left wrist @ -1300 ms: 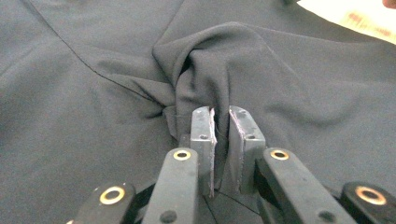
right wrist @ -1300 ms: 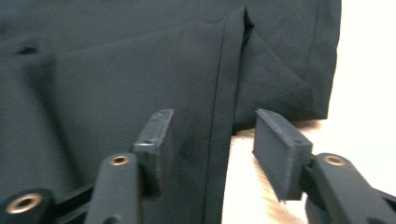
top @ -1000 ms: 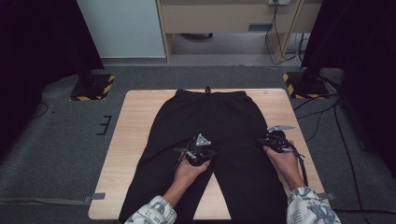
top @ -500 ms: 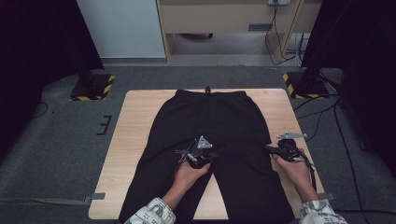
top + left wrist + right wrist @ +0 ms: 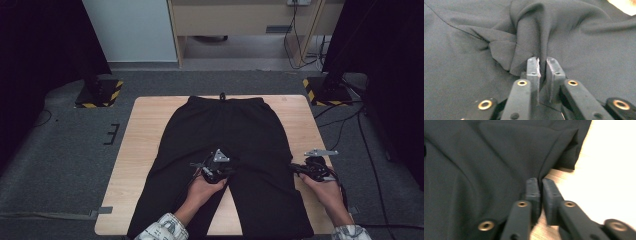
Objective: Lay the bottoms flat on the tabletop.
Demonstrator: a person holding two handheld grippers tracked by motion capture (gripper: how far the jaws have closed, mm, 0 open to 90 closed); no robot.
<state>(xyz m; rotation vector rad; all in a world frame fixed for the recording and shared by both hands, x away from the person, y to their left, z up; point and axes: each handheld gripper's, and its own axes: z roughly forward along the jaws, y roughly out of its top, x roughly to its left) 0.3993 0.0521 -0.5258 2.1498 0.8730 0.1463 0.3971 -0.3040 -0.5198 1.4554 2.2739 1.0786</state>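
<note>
Both grips look made, the fold not yet begun: the left tool [image 5: 542, 65] pinches the black trousers [image 5: 227, 135] at the crotch toward 6 o'clock, the right tool [image 5: 540, 185] clamps the outer hem at 4 o'clock.

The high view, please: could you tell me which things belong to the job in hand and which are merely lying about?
In the job: black trousers; left gripper; right gripper; wooden table.
Lying about: striped stand bases; floor cables; tape strip.
</note>
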